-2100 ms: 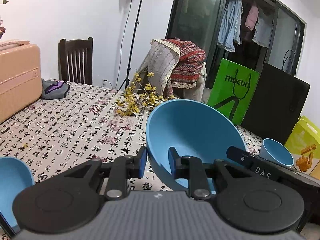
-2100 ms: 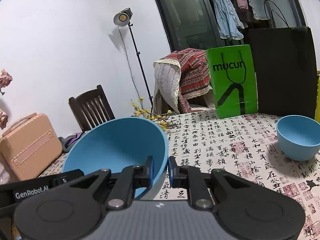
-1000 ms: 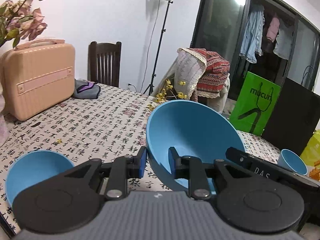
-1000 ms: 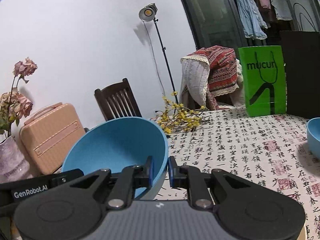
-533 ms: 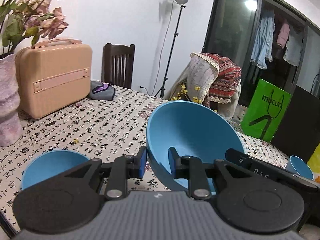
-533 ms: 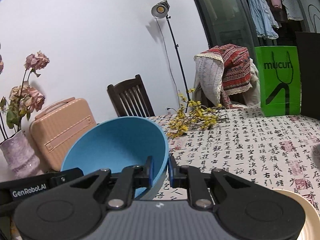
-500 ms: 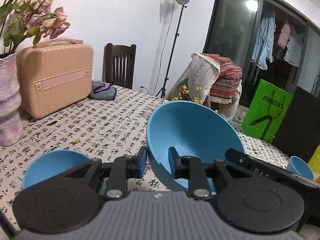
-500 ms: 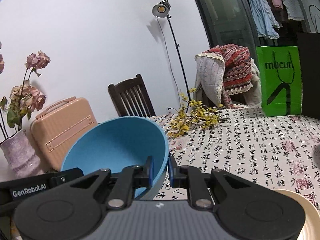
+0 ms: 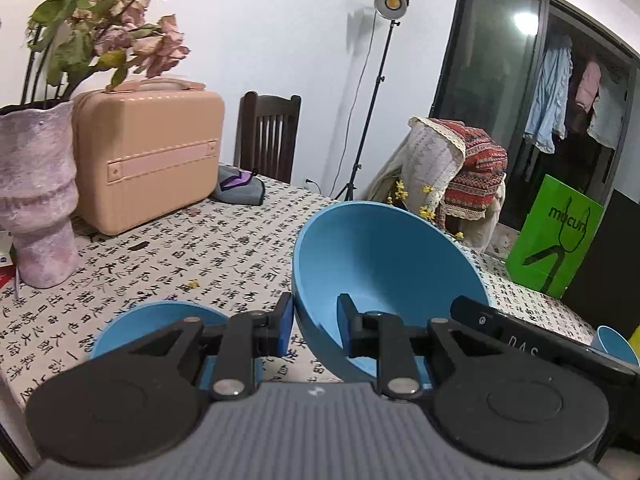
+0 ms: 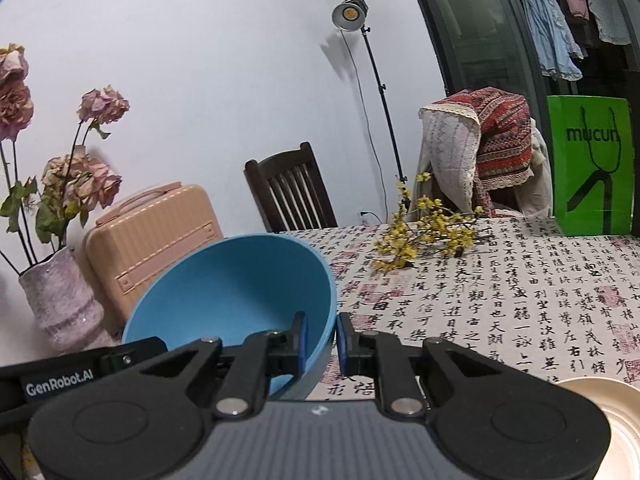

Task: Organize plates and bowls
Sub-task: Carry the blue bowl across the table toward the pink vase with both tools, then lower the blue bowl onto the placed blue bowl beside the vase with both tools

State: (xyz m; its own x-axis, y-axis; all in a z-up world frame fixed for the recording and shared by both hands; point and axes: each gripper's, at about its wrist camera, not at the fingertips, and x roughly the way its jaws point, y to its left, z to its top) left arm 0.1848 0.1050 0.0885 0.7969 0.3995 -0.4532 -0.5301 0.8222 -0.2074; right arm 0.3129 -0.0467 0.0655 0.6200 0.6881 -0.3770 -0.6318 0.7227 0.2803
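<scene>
Big bowl [image 9: 384,264] sitting mid-frame in the left wrist view, pinched by the rim on both sides: left gripper [image 9: 313,322] clamped on the near-left wall, one pad inside and one outside. Same deal in the right wrist view, right gripper [image 10: 319,338] nipping the right rim of that bowl [image 10: 236,288]. Tilted up toward the cameras, clear of the table [image 9: 224,248] by the look of it.

Small bowl [image 9: 160,322] resting on the cloth at lower left of the left view, partly behind the left gripper. Looks like the nesting target, just a guess. Another little bowl [image 9: 616,344] poking out at the far right edge. Cream plate [image 10: 608,428] in the lower right corner of the right view.

Stuff that could go sideways:
- Thin rim grips on smooth plastic, so any twist between the two hands could pop the bowl loose.
- Vase [image 9: 38,196] with the dried flowers standing at left, near the small bowl. Wide swing that way = knocked vase.
- Case [image 9: 148,156] right behind it too.
- Dropping in off-centre could skid the small bowl toward the near table edge.
</scene>
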